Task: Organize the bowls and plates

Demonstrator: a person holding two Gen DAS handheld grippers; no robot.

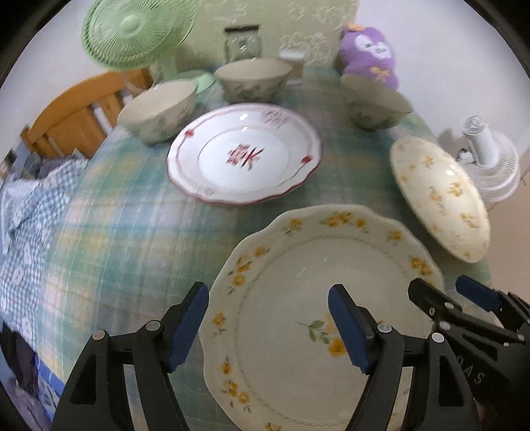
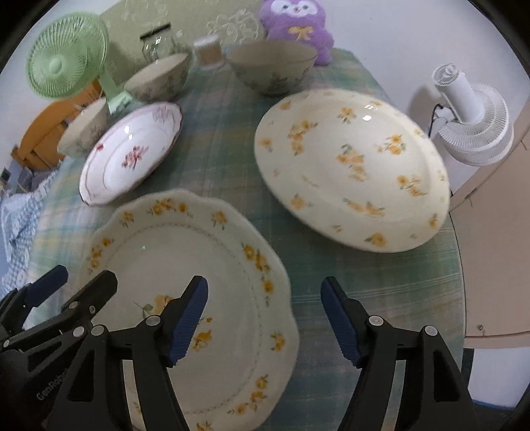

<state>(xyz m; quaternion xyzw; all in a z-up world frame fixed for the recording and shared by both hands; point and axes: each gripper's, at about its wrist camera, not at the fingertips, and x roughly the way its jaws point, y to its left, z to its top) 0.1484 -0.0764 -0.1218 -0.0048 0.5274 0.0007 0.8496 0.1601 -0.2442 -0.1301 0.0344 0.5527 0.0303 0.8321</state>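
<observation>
A scalloped cream plate with yellow flowers (image 1: 298,298) (image 2: 185,265) lies nearest on the green plaid tablecloth. My left gripper (image 1: 268,325) is open above its left part. My right gripper (image 2: 265,318) is open above its right rim and also shows in the left wrist view (image 1: 463,298). A white plate with red pattern (image 1: 245,152) (image 2: 129,152) lies further back. An oval cream plate with yellow flowers (image 1: 437,195) (image 2: 351,165) lies at the right. Three beige bowls (image 1: 159,109) (image 1: 253,79) (image 1: 374,102) stand at the back.
A green fan (image 1: 132,30) (image 2: 66,53), a glass jar (image 1: 243,43), a cotton swab box (image 2: 207,49) and a purple plush toy (image 1: 367,53) (image 2: 294,23) stand at the table's far edge. A white fan (image 2: 470,119) is off the right edge. A wooden chair (image 1: 79,112) is at the left.
</observation>
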